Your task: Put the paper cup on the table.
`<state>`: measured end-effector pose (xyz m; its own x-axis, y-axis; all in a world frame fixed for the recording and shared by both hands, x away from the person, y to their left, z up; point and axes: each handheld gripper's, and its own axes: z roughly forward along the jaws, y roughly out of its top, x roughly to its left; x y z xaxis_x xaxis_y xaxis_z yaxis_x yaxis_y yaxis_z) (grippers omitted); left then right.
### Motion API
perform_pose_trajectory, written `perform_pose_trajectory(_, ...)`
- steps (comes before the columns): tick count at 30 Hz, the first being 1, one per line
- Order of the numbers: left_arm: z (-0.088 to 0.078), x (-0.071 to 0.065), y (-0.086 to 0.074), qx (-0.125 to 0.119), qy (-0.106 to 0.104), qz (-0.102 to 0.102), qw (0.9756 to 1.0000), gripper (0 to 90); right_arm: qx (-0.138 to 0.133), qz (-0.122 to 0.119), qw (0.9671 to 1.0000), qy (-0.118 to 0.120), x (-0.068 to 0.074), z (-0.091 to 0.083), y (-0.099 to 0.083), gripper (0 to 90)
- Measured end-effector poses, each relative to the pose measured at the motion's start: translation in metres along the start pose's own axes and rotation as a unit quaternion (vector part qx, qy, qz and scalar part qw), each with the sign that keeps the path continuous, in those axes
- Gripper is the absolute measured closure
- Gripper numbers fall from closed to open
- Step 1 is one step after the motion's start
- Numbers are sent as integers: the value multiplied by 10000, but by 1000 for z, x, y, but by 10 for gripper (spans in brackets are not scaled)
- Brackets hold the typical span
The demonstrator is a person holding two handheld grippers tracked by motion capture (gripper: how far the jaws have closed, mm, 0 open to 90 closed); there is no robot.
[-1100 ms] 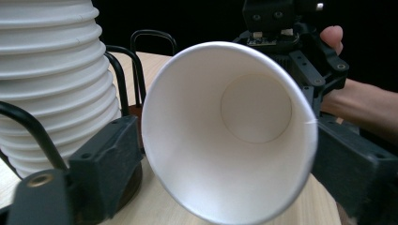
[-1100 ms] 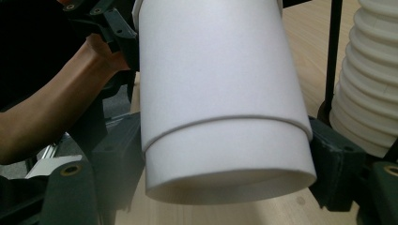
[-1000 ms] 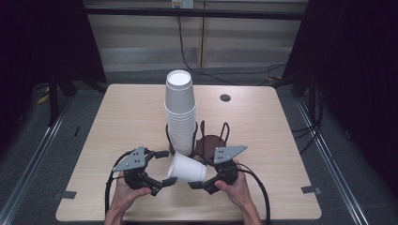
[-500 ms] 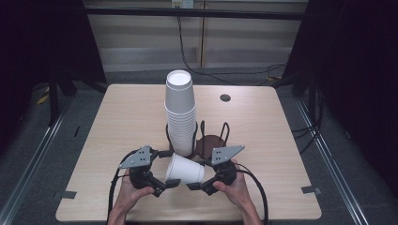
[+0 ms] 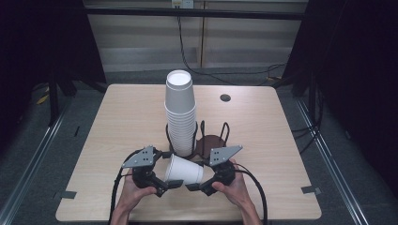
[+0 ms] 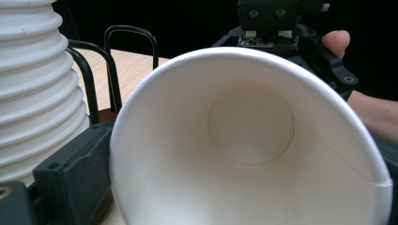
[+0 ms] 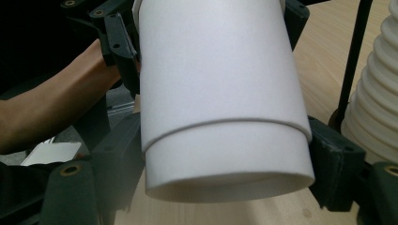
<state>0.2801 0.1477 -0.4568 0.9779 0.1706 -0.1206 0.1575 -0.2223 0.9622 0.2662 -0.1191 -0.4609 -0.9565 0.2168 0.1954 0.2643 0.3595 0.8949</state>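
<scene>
A white paper cup (image 5: 184,171) hangs on its side just above the table's near edge, mouth toward the left. My right gripper (image 5: 197,181) is shut on its base end; in the right gripper view both black jaws press the cup (image 7: 220,93) wall. My left gripper (image 5: 168,180) has just been opening. Its jaws now stand wide on either side of the mouth end, and the left gripper view looks straight into the cup (image 6: 248,154). I cannot see whether its pads touch the rim.
A tall stack of white cups (image 5: 180,112) stands in a black wire holder (image 5: 212,133) right behind the grippers. The stack (image 6: 33,84) is close on one side. The wooden table (image 5: 117,122) has a dark round hole (image 5: 225,98) at the back right.
The left gripper has moved right, up to the cup's mouth end, which now sits between its jaws. The right hand and cup have barely shifted.
</scene>
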Motion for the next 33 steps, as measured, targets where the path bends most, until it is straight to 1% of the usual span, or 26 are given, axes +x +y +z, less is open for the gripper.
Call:
perform_pose_trajectory(4, -2, 0, 1, 2, 16, -7, 10000, 31, -17, -30, 10000, 31, -2, 1, 2, 234)
perform_pose_trajectory(5, -4, 1, 3, 15, 33, 36, 10000, 36, -22, -32, 10000, 39, -2, 1, 2, 235)
perform_pose_trajectory(7, -5, 1, 6, 96, -14, 42, 9999, 44, -11, -64, 10000, 24, -2, 1, 3, 235)
perform_pose_trajectory(8, -5, 1, 6, 96, -14, 42, 9999, 51, -11, -64, 10000, 24, -2, 1, 3, 235)
perform_pose_trajectory(10, -7, 0, 8, 157, -63, 72, 9998, 68, -48, -41, 10000, 75, -3, 1, 1, 228)
perform_pose_trajectory(11, -8, -1, 10, 167, -112, 77, 9998, 74, -72, -28, 9999, 87, -2, 1, 1, 225)
perform_pose_trajectory(14, -9, -2, 11, 166, -125, 90, 9997, 97, -77, -11, 9999, 110, -2, 2, 0, 215)
perform_pose_trajectory(22, -7, -3, 10, 293, -64, 58, 9995, 107, -132, 39, 9999, 53, -3, 3, -5, 189)
perform_pose_trajectory(25, -6, -4, 10, 344, -7, 86, 9994, 106, -169, 79, 9998, -34, -3, 3, -6, 151)
perform_pose_trajectory(26, -6, -4, 10, 344, -7, 86, 9994, 106, -169, 79, 9998, -34, -3, 3, -6, 151)
perform_pose_trajectory(27, -6, -4, 10, 337, -8, 34, 9994, 106, -203, 65, 9997, -102, -2, 3, -6, 147)
perform_pose_trajectory(30, -7, -4, 10, 292, -38, 11, 9996, 105, -246, 70, 9996, -148, -1, 2, -6, 131)
perform_pose_trajectory(33, -9, -4, 11, 311, 11, -23, 9995, 105, -373, 110, 9990, -217, 0, 0, -9, 129)
